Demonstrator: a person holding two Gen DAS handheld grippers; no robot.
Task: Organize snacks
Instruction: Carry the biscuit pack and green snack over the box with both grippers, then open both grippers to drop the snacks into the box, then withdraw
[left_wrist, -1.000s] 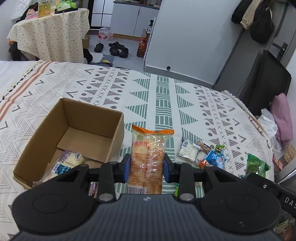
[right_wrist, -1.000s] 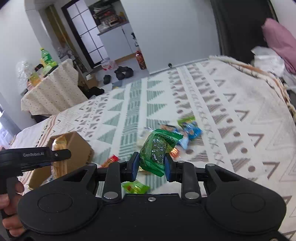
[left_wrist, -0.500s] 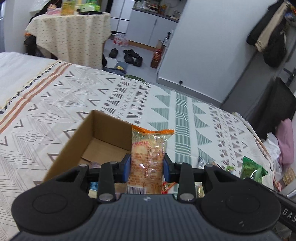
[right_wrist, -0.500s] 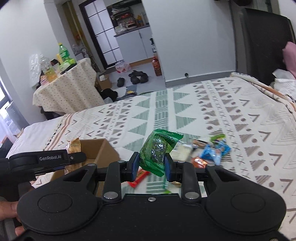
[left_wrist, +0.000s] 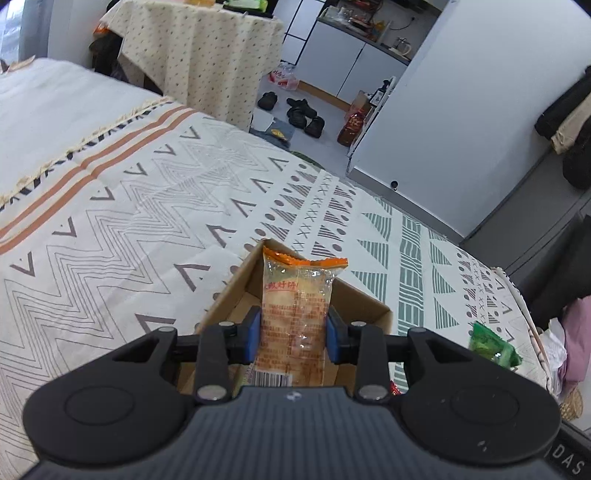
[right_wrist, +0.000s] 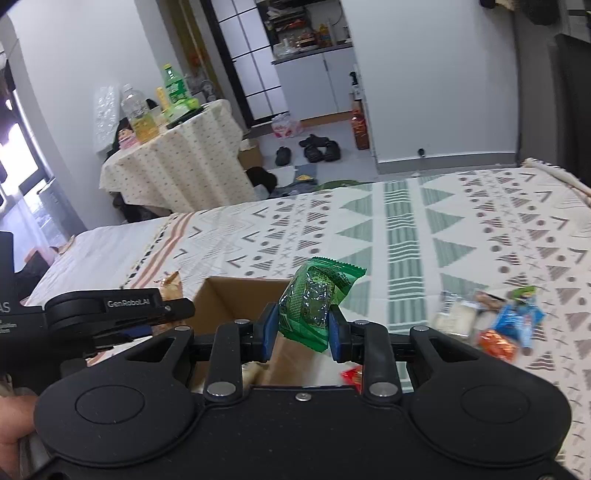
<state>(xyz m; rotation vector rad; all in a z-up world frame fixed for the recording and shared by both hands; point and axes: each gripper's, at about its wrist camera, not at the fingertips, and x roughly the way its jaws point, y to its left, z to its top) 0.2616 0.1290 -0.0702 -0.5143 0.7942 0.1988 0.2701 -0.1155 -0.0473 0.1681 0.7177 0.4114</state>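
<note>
My left gripper (left_wrist: 293, 334) is shut on an orange-edged clear biscuit packet (left_wrist: 297, 306), held upright over the open cardboard box (left_wrist: 364, 299) on the patterned bedspread. My right gripper (right_wrist: 303, 332) is shut on a green snack packet (right_wrist: 317, 299), which hangs over the near right side of the same box (right_wrist: 236, 291). In the right wrist view the left gripper's black body (right_wrist: 122, 306) lies to the left, over the box, with the tip of its packet (right_wrist: 171, 282) showing. The green packet (left_wrist: 493, 345) also appears at the right of the left wrist view.
Several loose snacks (right_wrist: 495, 321) lie on the bedspread (right_wrist: 406, 236) right of the box, a red one (right_wrist: 352, 376) close to it. Beyond the bed stand a cloth-covered table (right_wrist: 177, 166) with bottles, shoes (right_wrist: 314, 149) on the floor, and a white wall.
Both grippers moved left with their packets. The left one went from beside the box to over it. The right one went from over the loose snacks to the box's edge.
</note>
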